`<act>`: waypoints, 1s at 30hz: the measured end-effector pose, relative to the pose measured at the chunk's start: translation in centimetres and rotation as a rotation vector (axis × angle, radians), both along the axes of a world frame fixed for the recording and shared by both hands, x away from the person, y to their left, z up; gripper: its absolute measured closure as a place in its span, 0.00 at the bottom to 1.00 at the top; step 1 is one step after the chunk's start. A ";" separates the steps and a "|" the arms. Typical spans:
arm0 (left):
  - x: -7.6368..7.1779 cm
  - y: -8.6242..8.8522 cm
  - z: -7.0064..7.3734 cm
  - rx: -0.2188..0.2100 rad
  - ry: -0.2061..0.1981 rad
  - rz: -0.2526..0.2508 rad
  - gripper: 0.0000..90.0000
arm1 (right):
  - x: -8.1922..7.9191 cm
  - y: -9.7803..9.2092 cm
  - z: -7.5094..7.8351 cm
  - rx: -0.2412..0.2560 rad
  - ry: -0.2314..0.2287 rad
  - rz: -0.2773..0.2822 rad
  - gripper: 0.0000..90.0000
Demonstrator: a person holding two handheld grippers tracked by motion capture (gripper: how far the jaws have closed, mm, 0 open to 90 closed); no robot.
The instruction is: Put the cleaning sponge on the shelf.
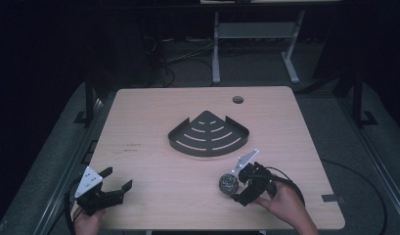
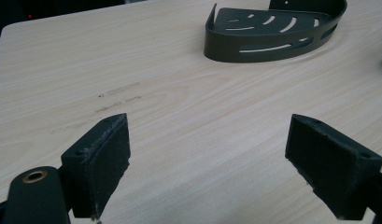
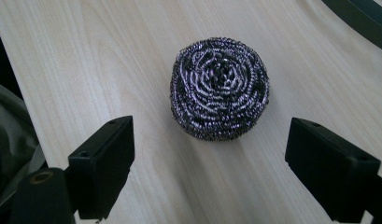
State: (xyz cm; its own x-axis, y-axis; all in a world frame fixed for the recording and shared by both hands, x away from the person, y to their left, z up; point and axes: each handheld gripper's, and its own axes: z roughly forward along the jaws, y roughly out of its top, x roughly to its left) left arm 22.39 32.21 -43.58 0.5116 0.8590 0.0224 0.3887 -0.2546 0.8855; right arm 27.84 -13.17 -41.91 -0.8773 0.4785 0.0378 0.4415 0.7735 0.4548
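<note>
A round steel-wool scourer point(image 1: 228, 183) point(image 3: 219, 87) lies on the wooden table near its front right. My right gripper point(image 1: 240, 185) point(image 3: 209, 170) is open just behind it, jaws spread wider than the scourer and not touching it. A dark metal corner basket point(image 1: 209, 134) point(image 2: 272, 31) with slotted floor sits in the middle of the table. My left gripper point(image 1: 117, 181) point(image 2: 208, 165) is open near the front left corner, with bare table between its jaws.
The table point(image 1: 153, 112) has a round cable hole point(image 1: 237, 100) near its far right edge. Faint dark marks point(image 1: 131, 147) point(image 2: 116, 98) show on the left of the tabletop. Beyond the table stand a white desk frame point(image 1: 256, 44) and floor cables.
</note>
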 end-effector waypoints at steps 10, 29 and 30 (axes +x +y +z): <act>0.0 0.0 0.0 0.002 0.002 -0.007 0.15 | 1.1 0.8 -0.4 -0.010 0.027 0.003 0.17; 0.0 -0.2 0.0 0.001 0.000 -0.009 0.15 | 2.2 2.6 -1.5 -0.046 0.052 0.019 0.18; 0.0 -0.2 0.0 0.001 0.000 -0.009 0.15 | 2.2 2.6 -1.5 -0.046 0.052 0.019 0.18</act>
